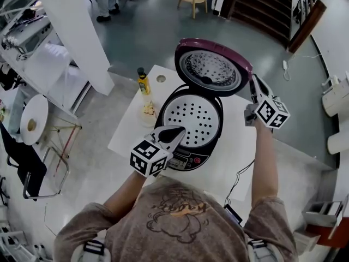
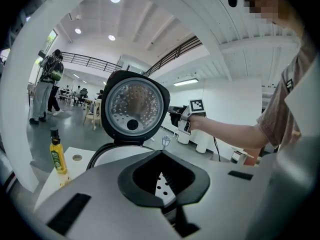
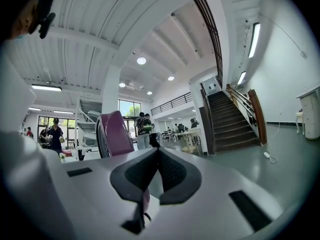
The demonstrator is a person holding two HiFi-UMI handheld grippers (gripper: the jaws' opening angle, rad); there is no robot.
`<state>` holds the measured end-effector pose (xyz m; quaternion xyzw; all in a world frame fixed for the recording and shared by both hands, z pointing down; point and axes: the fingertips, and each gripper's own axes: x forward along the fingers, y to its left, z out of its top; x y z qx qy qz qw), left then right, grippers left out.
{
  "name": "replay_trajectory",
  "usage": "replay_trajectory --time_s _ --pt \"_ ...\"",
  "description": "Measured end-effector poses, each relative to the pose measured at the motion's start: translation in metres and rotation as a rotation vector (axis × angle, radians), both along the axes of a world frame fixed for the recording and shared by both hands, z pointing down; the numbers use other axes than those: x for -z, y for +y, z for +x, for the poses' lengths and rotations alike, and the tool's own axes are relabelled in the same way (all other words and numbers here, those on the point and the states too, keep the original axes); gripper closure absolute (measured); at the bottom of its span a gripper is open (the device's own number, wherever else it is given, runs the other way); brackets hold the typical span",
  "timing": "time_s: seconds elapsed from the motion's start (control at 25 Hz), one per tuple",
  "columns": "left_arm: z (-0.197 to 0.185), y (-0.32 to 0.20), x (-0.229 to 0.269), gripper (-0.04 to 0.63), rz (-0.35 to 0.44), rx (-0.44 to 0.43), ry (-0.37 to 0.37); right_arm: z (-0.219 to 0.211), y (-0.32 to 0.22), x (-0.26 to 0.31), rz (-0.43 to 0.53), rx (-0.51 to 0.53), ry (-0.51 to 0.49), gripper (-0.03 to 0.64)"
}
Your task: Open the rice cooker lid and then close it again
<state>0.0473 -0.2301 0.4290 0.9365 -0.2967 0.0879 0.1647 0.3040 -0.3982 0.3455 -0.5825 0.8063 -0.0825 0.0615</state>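
The rice cooker (image 1: 191, 119) stands on a white table with its maroon lid (image 1: 212, 67) swung up and back, so the perforated inner plate shows. My left gripper (image 1: 180, 131) hovers over the cooker's front edge, jaws shut and empty; in its own view its tips (image 2: 161, 153) meet below the raised lid (image 2: 132, 106). My right gripper (image 1: 253, 79) is close beside the lid's right rim, shut with nothing between the jaws. Its own view has the tips (image 3: 159, 150) together and the lid's maroon shell (image 3: 114, 134) edge-on to the left. The left gripper view catches the right gripper (image 2: 175, 116) beside the lid.
A yellow bottle (image 1: 143, 82) and a small pale object (image 1: 148, 109) sit on the table (image 1: 240, 168) left of the cooker. A power cable (image 1: 240, 179) trails off the front right. A white pillar (image 1: 76, 31) and a chair (image 1: 32, 168) stand to the left, stairs (image 3: 235, 124) further back.
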Motion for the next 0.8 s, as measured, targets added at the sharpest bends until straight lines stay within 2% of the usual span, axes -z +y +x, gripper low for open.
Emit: replay_trajectory --time_s 0.36,0.8 --pt "0.015 0.006 0.000 0.575 -0.002 -0.035 0.009 0.013 0.027 0.009 0.034 -0.003 -0.012 0.614" --pt "0.024 0.016 -0.001 0.575 -0.009 -0.057 0.013 0.011 0.052 0.017 0.068 0.056 -0.019 0.612"
